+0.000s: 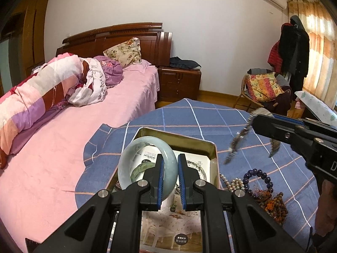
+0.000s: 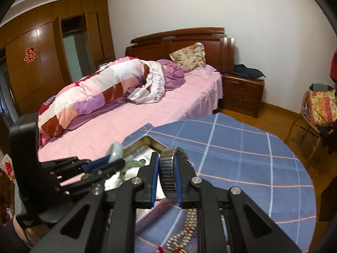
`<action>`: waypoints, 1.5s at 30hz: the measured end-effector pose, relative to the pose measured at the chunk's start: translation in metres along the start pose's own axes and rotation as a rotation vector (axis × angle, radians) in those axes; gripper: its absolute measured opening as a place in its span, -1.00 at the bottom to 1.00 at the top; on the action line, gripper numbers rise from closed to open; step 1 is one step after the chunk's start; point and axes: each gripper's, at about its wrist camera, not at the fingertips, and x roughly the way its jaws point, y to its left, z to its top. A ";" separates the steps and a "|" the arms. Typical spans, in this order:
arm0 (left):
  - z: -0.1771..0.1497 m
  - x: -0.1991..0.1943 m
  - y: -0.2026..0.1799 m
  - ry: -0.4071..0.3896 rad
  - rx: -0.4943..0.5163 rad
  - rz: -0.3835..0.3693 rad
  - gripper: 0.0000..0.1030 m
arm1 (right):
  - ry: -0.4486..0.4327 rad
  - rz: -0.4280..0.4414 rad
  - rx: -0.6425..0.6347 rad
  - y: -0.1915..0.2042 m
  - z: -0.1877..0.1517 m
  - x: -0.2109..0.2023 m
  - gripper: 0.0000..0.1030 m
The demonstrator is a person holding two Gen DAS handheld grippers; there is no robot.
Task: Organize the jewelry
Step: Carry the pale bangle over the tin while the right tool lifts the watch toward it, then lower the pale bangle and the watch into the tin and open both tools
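Our left claw [image 1: 170, 179] gripped the jade bangle [image 1: 147, 162] upright above the tin [image 1: 213, 154]; our right claw [image 2: 166, 179] clamped a watchband [image 2: 168, 175] beside it.

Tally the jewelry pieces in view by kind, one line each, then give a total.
Jade bangle, held over the tin box by the left gripper: 1
Metal link band, in the right gripper: 1
Pearl strand on the blue cloth: 1
Dark blue bead bracelet: 1
Brown bead strand: 1
Total: 5
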 end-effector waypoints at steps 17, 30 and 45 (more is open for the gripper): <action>-0.022 0.006 0.012 0.057 -0.015 0.000 -0.76 | 0.079 0.107 0.033 0.020 -0.030 0.037 -0.68; -0.039 0.015 0.010 0.111 0.013 0.011 -0.76 | 0.140 0.130 0.034 0.024 -0.046 0.049 -0.67; -0.034 0.001 0.013 0.049 -0.020 0.059 0.31 | 0.105 0.080 0.101 -0.010 -0.049 0.021 0.18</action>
